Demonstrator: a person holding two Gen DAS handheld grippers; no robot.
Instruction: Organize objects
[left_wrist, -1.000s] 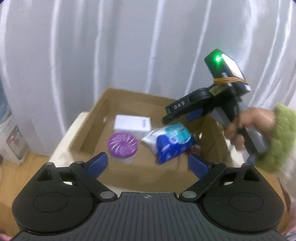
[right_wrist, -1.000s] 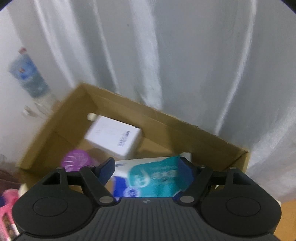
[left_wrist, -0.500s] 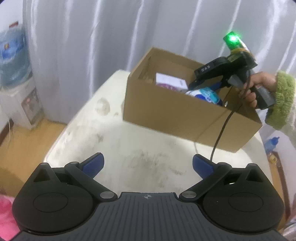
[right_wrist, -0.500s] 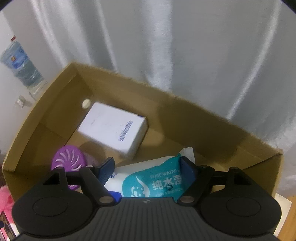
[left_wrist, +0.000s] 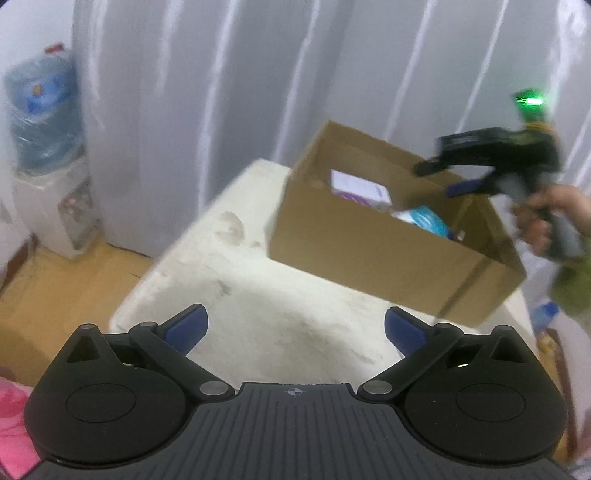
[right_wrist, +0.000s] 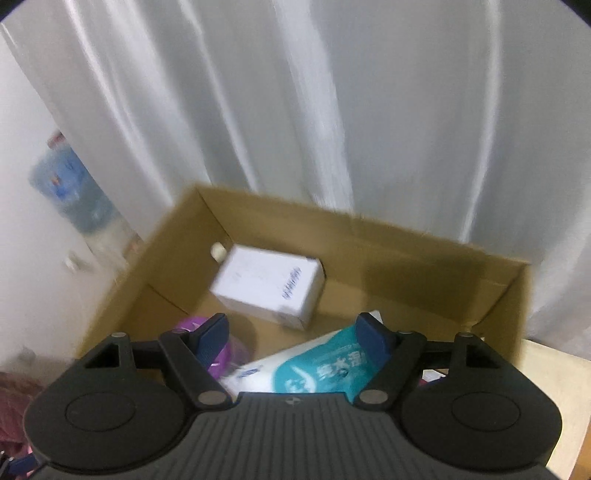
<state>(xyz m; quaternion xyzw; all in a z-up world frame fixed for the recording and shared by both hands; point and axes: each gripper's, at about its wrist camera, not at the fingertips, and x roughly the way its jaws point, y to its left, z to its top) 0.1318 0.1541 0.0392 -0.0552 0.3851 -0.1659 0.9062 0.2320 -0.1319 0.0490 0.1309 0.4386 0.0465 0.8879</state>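
Blue pads, left gripper (left_wrist: 295, 328): we are holding these jaws spread wide over bare table (left_wrist: 258, 306), with nothing between them.
Blue pads, right gripper (right_wrist: 291, 332): we are keeping them partly apart above the box; the wipes pack lies below and between them, and whether the right pad is touching it we cannot tell.
Wipes pack (right_wrist: 317, 369): it is lying tilted on the box floor at the near wall, teal label up.
Purple disc (right_wrist: 221, 354): it is sitting just left of the pack, partly hidden behind the left pad.
White carton (right_wrist: 267, 291): it is resting deeper in, toward the far left corner.
Cardboard box (left_wrist: 369, 247): it is standing on the table's far right part, open at the top.
Doing it well: we are judging the pack delivered, so we are advising lifting the right gripper straight up clear of the near wall, pads staying apart, without dragging the soft pack.
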